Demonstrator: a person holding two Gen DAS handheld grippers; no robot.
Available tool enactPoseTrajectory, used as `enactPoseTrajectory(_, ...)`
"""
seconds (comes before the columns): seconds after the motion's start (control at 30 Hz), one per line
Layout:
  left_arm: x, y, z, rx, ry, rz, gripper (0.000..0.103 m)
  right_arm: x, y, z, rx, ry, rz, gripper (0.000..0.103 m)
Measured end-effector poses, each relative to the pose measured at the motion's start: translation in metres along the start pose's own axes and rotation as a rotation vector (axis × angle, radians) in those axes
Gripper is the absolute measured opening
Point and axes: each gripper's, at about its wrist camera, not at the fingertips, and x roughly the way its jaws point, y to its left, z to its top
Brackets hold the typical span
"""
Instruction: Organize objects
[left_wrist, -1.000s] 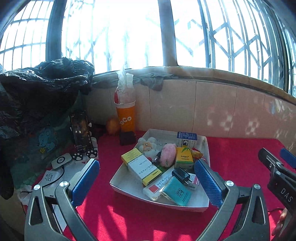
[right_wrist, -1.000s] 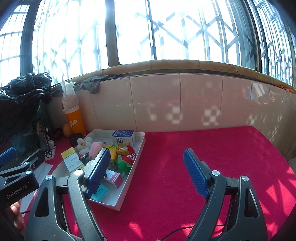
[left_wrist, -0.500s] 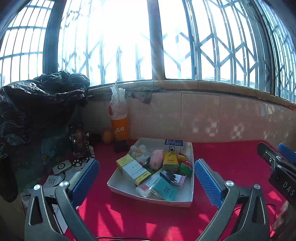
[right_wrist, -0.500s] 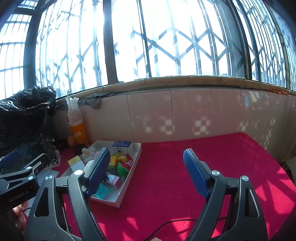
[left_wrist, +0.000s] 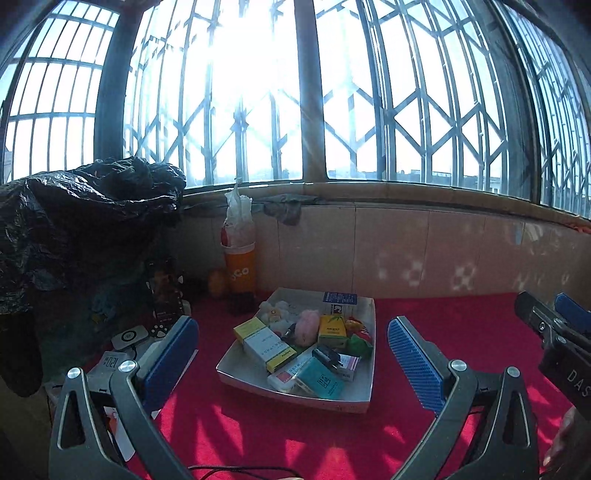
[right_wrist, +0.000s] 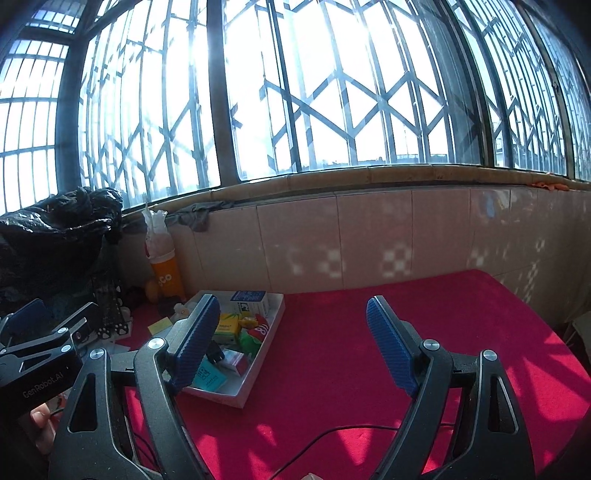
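Observation:
A white tray (left_wrist: 370, 369) sits on the red cloth (left_wrist: 443, 317). It holds several small items: a yellow-and-white box (left_wrist: 269, 346), a teal box (left_wrist: 320, 378), a pink plush (left_wrist: 309, 322), an orange-yellow box (left_wrist: 332, 331) and a blue-white box (left_wrist: 339, 300). My left gripper (left_wrist: 291, 363) is open and empty, held back from the tray's near edge. My right gripper (right_wrist: 291, 341) is open and empty, to the right of the tray (right_wrist: 273, 325) over the cloth. Its left finger hides part of the tray.
An orange cup (left_wrist: 241, 269) stuffed with plastic stands by the tiled wall behind the tray. Black plastic bags (left_wrist: 74, 221) and small devices (left_wrist: 129, 336) crowd the left side. A cable (right_wrist: 332, 432) lies on the cloth near me. Red cloth (right_wrist: 424, 321) stretches right of the tray.
Both grippers have pulled back and tilted upward, so the tray looks smaller and farther and more window shows. Both stay open and empty.

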Motion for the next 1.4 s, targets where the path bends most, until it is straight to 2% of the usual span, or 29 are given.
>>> enactPoseTrajectory(0.5, -0.021, 0.003, -0.006, -0.007, 0.021, -0.020, 0.103, -0.044, -0.005, -0.007, -0.021, -0.050, -0.009, 0.083)
enactPoseTrajectory(1.4, -0.010, -0.006, -0.018, 0.025, 0.081, -0.038, 0.103, -0.038, -0.016, -0.019, 0.010, -0.004, -0.009, 0.083)
